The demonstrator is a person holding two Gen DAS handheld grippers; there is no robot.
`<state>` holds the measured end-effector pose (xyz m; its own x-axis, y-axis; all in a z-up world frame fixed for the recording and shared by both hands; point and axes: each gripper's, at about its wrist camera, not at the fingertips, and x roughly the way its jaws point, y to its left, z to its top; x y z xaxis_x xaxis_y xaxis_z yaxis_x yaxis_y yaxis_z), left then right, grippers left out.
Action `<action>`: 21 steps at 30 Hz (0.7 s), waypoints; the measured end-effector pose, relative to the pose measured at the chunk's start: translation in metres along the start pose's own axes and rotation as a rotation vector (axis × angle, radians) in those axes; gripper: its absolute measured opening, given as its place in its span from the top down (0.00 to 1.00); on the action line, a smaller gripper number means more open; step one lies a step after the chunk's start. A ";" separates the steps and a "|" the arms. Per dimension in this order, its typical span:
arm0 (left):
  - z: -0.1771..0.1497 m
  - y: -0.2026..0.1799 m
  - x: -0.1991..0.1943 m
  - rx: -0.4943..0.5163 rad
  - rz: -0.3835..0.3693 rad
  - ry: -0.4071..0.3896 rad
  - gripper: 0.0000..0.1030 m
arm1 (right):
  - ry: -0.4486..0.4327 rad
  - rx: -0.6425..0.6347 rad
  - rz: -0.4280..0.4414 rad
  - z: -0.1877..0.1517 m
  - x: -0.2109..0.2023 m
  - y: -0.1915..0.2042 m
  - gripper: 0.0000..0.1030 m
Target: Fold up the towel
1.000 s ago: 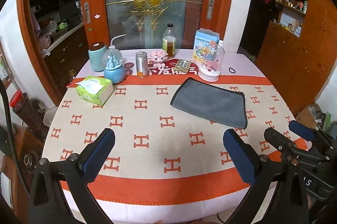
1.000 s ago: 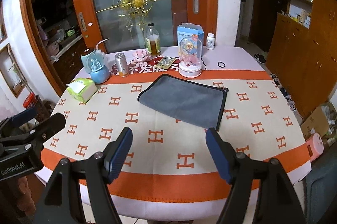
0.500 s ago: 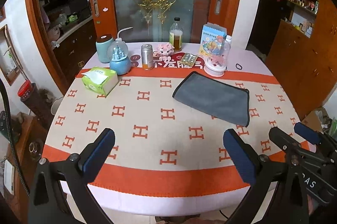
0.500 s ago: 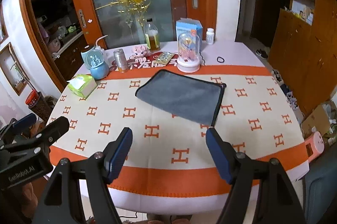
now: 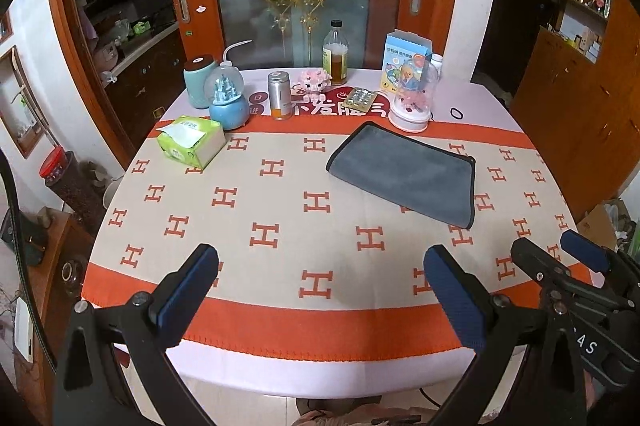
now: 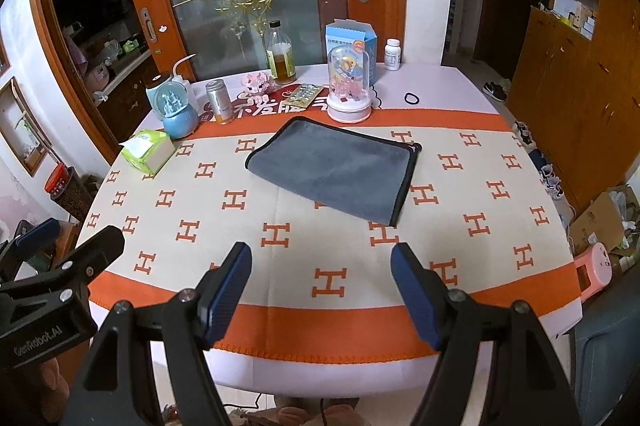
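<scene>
A grey towel with a dark hem lies flat, folded into a rectangle, on the far right part of the table; it also shows in the right wrist view. My left gripper is open and empty, held over the table's near edge, well short of the towel. My right gripper is open and empty, also over the near edge. The right gripper appears at the lower right of the left wrist view, and the left gripper at the lower left of the right wrist view.
The table wears an orange-and-cream H-pattern cloth. Along its far side stand a green tissue box, a blue snow globe, a can, a bottle, a domed figurine and a blue carton.
Both grippers have pulled back and risen from the table, so more of its near edge shows. The towel has not moved.
</scene>
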<state>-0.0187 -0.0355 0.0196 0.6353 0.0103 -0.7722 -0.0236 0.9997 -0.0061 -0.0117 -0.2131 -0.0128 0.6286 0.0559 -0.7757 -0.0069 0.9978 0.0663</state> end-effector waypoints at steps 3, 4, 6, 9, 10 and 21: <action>-0.001 -0.002 -0.001 0.002 0.002 0.004 0.01 | -0.003 -0.004 0.005 0.000 0.000 -0.001 0.30; -0.001 -0.002 -0.001 0.002 0.002 0.005 0.01 | -0.004 -0.005 0.006 -0.002 0.000 -0.001 0.30; -0.002 -0.002 -0.001 0.000 0.003 0.008 0.01 | -0.009 -0.006 0.007 -0.003 -0.001 -0.001 0.30; -0.004 -0.001 -0.001 -0.003 0.003 0.016 0.01 | -0.007 -0.008 0.006 -0.003 -0.001 -0.001 0.30; -0.005 -0.001 -0.001 -0.004 0.004 0.018 0.01 | -0.007 -0.008 0.007 -0.003 -0.002 -0.001 0.30; -0.006 0.002 0.000 -0.019 0.010 0.029 0.01 | -0.016 -0.015 0.009 -0.004 -0.006 0.001 0.30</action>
<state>-0.0237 -0.0334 0.0156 0.6124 0.0191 -0.7903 -0.0447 0.9989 -0.0105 -0.0187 -0.2119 -0.0103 0.6412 0.0646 -0.7647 -0.0244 0.9977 0.0638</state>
